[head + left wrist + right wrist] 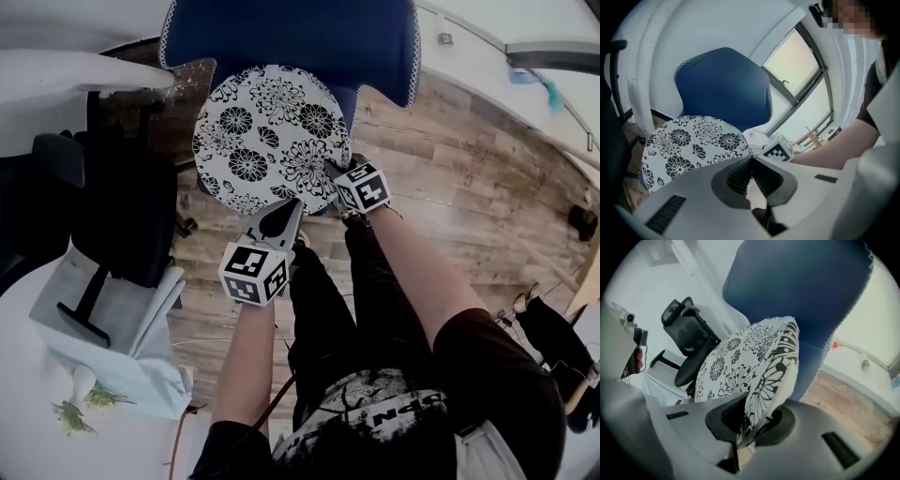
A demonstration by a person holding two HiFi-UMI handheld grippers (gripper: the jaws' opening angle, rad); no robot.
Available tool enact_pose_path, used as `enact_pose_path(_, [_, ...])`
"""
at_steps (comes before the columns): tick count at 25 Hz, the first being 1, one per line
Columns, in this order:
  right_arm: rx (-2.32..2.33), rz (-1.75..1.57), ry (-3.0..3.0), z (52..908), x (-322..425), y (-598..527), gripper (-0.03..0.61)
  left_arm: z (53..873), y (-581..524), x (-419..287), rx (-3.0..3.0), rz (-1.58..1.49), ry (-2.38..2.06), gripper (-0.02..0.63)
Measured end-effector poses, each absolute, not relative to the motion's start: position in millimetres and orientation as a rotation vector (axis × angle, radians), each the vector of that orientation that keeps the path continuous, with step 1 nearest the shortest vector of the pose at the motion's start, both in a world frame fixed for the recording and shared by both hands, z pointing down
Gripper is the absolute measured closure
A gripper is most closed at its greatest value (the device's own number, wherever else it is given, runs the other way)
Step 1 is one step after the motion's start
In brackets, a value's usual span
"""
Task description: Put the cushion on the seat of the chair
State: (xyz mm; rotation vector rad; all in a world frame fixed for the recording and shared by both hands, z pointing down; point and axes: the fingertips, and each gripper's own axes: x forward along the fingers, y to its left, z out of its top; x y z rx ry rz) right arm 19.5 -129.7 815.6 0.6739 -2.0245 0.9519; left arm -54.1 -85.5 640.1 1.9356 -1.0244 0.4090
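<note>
My right tool (754, 422) pinches the floral cushion (267, 136) by its rim to lay it flat on the blue chair (291, 37) seat, where it is probably resting; my left tool (751, 162) is closed, empty.

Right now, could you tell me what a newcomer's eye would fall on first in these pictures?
First, the round white cushion with black flower print, held over the blue fabric chair at the top of the head view. Next, the right tongs are pinched on the cushion's near edge, while the left tongs are shut and empty beside it.
</note>
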Motion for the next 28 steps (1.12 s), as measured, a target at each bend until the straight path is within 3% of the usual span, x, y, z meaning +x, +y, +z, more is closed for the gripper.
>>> enact_pose_path(11, [0.665,0.88,-1.969,844.6,28.5,-140.0,0.533,666.8,-90.7,-38.8,1.924,0.395,-1.04,0.6])
enact_pose_path(19, [0.721,0.898,-1.911,853.2,41.0,-146.3,0.334,660.4,-101.6,-31.5,1.94,0.372,-1.059,0.6])
enact_pose_path(28, [0.752,0.868,-1.899,845.0,58.3,-147.9,0.306,654.3,-100.5,-20.5,1.953,0.382,-1.046,0.6])
